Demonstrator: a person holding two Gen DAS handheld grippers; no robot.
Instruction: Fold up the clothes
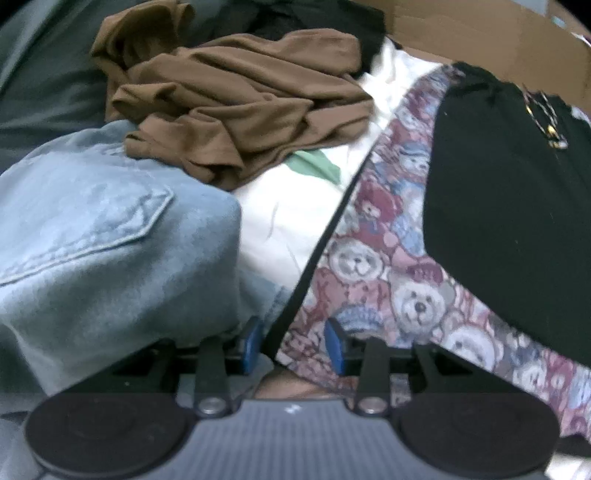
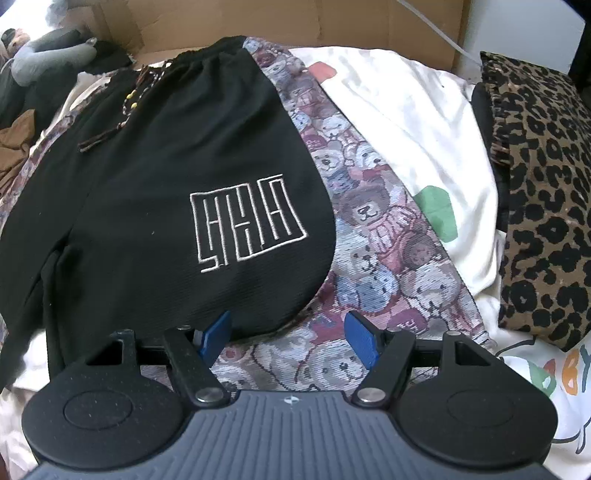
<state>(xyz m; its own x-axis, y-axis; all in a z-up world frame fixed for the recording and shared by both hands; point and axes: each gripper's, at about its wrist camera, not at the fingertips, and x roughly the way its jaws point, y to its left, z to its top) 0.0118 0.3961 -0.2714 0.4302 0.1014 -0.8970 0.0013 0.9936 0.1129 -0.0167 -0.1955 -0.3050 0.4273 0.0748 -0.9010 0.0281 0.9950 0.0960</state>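
Black shorts (image 2: 155, 177) with a white outlined logo and a beaded drawstring lie flat on a teddy-bear print cloth (image 2: 373, 240). My right gripper (image 2: 290, 341) is open at the shorts' near hem, its left blue pad just under the hem edge and its right pad over the bear cloth. In the left wrist view the same shorts (image 1: 509, 206) lie to the right on the bear cloth (image 1: 369, 266). My left gripper (image 1: 293, 345) is open, its pads either side of the bear cloth's dark edge, with nothing gripped.
Light blue jeans (image 1: 103, 251) lie bunched at the left with a crumpled brown garment (image 1: 236, 107) behind them. A white printed sheet (image 2: 413, 122) covers the bed. A leopard-print cushion (image 2: 543, 192) sits at the right. A cardboard panel (image 2: 295, 22) stands behind.
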